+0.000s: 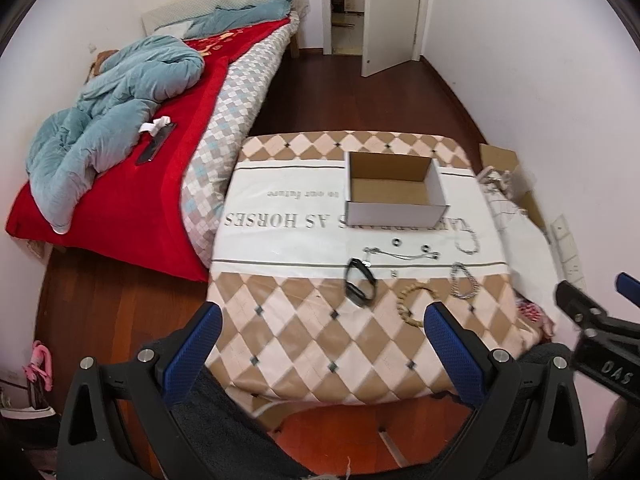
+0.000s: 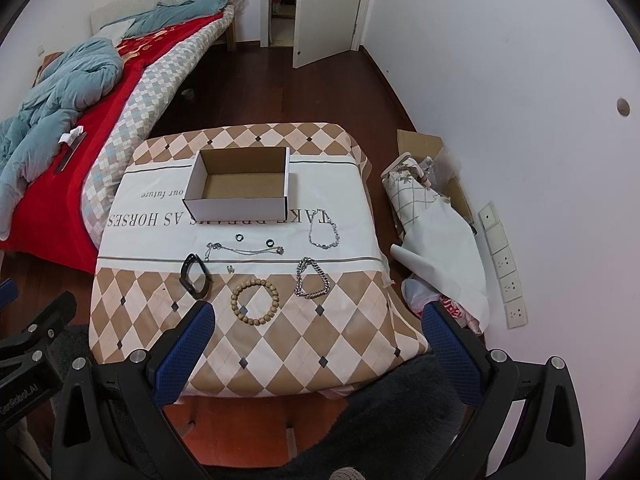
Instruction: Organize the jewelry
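An open cardboard box (image 2: 242,184) (image 1: 394,190) stands on the cloth-covered table (image 2: 300,340) (image 1: 288,336). In front of it lie a wooden bead bracelet (image 2: 254,303) (image 1: 408,304), a black band (image 2: 195,276) (image 1: 360,287), a thick silver chain bracelet (image 2: 312,278) (image 1: 462,280), a thin silver bracelet (image 2: 323,232) (image 1: 469,240), a fine necklace (image 2: 244,250) (image 1: 396,255) and two small dark rings (image 2: 239,237) (image 2: 270,243). My left gripper (image 1: 324,344) and right gripper (image 2: 320,342) hover open over the table's near edge, holding nothing.
A bed (image 1: 132,152) with a red blanket and a blue duvet lies to the left. Cardboard, paper and bags (image 2: 432,220) are piled against the right wall by a socket strip (image 2: 506,268). An open door (image 2: 328,8) is at the back.
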Available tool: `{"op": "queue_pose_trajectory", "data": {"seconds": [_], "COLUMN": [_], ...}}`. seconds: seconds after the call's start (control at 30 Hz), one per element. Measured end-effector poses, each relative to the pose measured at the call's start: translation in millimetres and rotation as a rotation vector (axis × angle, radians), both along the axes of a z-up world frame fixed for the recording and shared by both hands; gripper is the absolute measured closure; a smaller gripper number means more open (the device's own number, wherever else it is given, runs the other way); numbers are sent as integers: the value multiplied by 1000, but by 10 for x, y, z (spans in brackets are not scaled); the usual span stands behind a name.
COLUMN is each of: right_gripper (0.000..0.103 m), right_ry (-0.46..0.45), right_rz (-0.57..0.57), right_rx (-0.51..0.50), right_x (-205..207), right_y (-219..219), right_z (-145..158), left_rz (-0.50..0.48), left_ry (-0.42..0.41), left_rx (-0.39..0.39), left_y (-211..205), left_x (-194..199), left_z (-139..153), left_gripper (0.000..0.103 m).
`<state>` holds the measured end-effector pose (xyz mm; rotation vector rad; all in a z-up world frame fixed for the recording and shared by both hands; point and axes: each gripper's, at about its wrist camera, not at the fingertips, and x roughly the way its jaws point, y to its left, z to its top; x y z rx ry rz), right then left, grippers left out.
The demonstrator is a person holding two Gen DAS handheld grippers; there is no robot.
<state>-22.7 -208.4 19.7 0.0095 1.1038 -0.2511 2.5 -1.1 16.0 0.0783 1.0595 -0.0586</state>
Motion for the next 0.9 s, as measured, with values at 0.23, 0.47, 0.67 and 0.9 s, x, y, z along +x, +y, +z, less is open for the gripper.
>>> {"op": "queue_pose_trajectory", "data": {"seconds": [0.23,0.47,0.67,0.9], "right_gripper": [0,19,29,30], "right_ry": [16,110,189,240], "right_rz": [-73,-114,-137,-140], "right_rx": [62,109,160,213], "right_x": [271,583,707,745], "right_y": [-224,-351,-357,-311], "right_z": [-543,-1406,-2072,-2492], "left_rz": [34,18,-8,-63], "left_ry": [-16,39,130,254], "left_rx": [148,238,266,219], "left_y": [72,12,-125,-295], "left_x": [348,796,1087,1287], "left_z": [-451,-1119,-1709,-2206], "left_gripper": [0,0,0,0]}}
